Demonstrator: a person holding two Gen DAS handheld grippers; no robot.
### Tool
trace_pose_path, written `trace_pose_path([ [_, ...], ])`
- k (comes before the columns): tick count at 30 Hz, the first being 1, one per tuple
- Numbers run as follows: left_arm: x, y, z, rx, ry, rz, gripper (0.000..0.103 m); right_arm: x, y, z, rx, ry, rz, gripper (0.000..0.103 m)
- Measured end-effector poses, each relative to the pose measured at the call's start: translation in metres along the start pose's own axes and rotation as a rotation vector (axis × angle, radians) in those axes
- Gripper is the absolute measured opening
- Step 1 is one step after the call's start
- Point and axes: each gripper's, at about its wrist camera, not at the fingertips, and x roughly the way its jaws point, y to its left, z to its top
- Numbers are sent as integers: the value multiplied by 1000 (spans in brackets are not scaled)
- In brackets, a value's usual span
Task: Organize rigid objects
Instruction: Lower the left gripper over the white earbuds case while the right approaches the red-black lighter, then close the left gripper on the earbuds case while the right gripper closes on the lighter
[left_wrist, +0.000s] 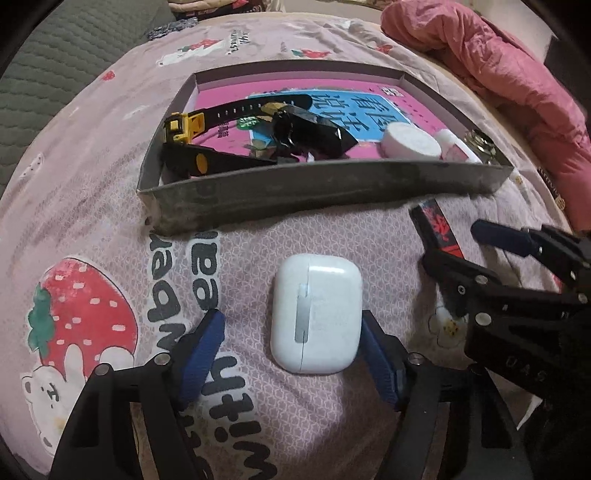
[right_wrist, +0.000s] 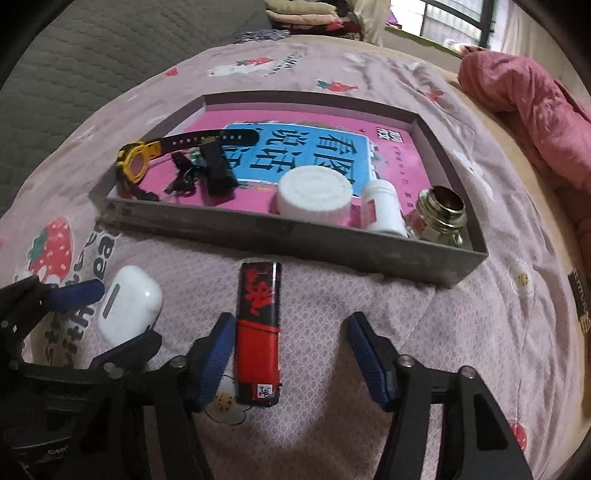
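A white earbud case lies on the bedsheet between my left gripper's open blue pads; the right pad is near its side. It also shows in the right wrist view. A red and black lighter lies between my right gripper's open pads, close to the left pad. It also shows in the left wrist view. A grey tray beyond them holds a yellow and black watch, a black object, a white lid, a white bottle and a glass jar.
The tray is lined with a pink and blue printed sheet. A pink jacket lies at the bed's right. A grey quilted sofa is behind on the left. The printed sheet has strawberry pictures.
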Motion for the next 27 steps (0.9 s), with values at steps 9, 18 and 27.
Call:
trace_pose_path([
  [9, 2, 5, 6, -48, -2, -9, 61, -6, -8, -8, 8, -21, 17, 23],
  [18, -5, 16, 9, -122, -24, -62, 47, -22, -24, -12, 84, -63, 59, 23],
  [27, -30, 17, 16, -141, -82, -89, 40, -44, -26, -2, 90, -131, 70, 23],
])
